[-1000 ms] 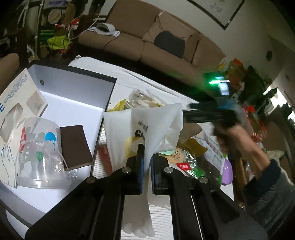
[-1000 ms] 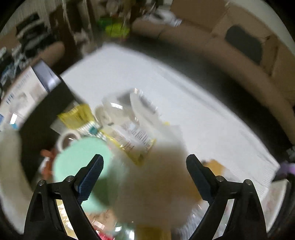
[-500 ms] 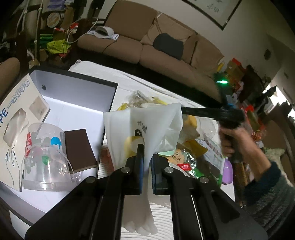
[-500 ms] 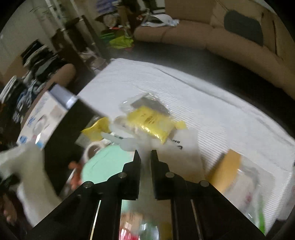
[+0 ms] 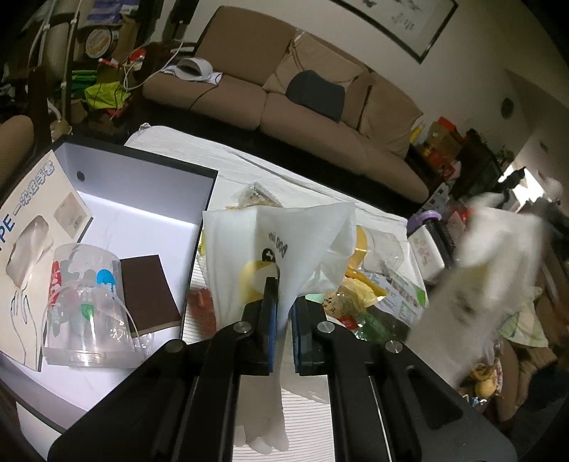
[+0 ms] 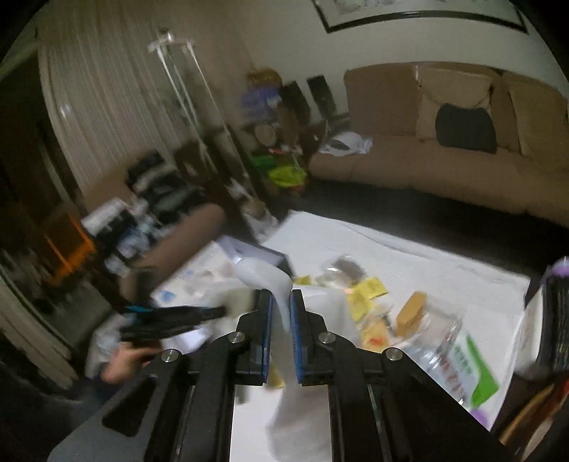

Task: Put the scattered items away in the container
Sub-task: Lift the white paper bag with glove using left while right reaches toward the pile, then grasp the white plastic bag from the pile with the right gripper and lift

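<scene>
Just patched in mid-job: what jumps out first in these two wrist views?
The left gripper is shut on a white rubber glove held above the table, its cuff fanned upward. The right gripper pinches a second white glove, seen as a blurred white shape at the right of the left view. To the left, the open black box already holds a clear plastic cup and a brown sponge.

A tan sofa (image 5: 284,96) with a dark cushion (image 5: 316,94) lines the pale wall (image 5: 473,64) beneath a framed picture (image 5: 398,21).
</scene>
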`<state>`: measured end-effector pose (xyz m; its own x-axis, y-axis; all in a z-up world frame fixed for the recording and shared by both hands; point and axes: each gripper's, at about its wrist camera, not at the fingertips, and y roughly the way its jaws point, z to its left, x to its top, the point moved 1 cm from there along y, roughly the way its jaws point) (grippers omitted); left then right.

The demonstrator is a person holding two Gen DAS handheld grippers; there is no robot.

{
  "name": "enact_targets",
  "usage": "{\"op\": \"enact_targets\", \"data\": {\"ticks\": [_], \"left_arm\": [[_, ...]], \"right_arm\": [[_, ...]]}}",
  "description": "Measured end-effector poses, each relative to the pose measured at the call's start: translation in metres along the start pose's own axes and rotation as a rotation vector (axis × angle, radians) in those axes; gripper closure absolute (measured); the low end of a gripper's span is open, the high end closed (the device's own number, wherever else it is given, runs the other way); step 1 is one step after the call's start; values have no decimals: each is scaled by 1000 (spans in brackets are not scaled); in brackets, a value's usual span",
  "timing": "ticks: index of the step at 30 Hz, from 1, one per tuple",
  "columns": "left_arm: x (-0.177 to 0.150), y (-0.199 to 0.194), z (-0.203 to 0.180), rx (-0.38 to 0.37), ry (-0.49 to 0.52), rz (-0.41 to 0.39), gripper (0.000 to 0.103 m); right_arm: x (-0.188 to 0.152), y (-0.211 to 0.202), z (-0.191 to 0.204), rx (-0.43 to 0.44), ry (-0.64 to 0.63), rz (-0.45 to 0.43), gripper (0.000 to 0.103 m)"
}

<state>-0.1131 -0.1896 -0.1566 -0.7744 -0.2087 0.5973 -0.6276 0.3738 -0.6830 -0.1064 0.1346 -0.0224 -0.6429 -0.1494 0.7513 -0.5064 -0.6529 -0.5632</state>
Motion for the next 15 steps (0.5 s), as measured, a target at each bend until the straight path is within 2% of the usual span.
{"op": "enact_targets", "data": {"ticks": [2, 5, 7, 9, 11, 12, 14, 15], "left_arm": [[0, -1, -1, 2, 4, 0, 97], [-1, 1, -6, 2, 9, 3, 97], [-2, 3, -10, -2, 15, 7, 97], [-3, 6, -16, -4, 26, 12, 97], [-5, 9, -23, -3, 39, 19, 97], [-6, 10, -26, -3, 45, 22, 97], [-9, 12, -33, -2, 62, 29, 97], [-10, 12, -35, 0, 71, 30, 97]], "right_arm": [[-22, -13, 4, -61, 12, 45, 93], [-85, 0, -9, -269, 27, 245, 91], [-138, 17, -29, -321, 105, 371, 91], [-184, 37, -51, -306, 240, 454, 91], [-214, 59, -60, -279, 352, 477, 91], [-223, 69, -62, -250, 386, 477, 90], [-235, 77, -63, -173, 488, 417, 88], [-236, 78, -65, -146, 532, 379, 84]]}}
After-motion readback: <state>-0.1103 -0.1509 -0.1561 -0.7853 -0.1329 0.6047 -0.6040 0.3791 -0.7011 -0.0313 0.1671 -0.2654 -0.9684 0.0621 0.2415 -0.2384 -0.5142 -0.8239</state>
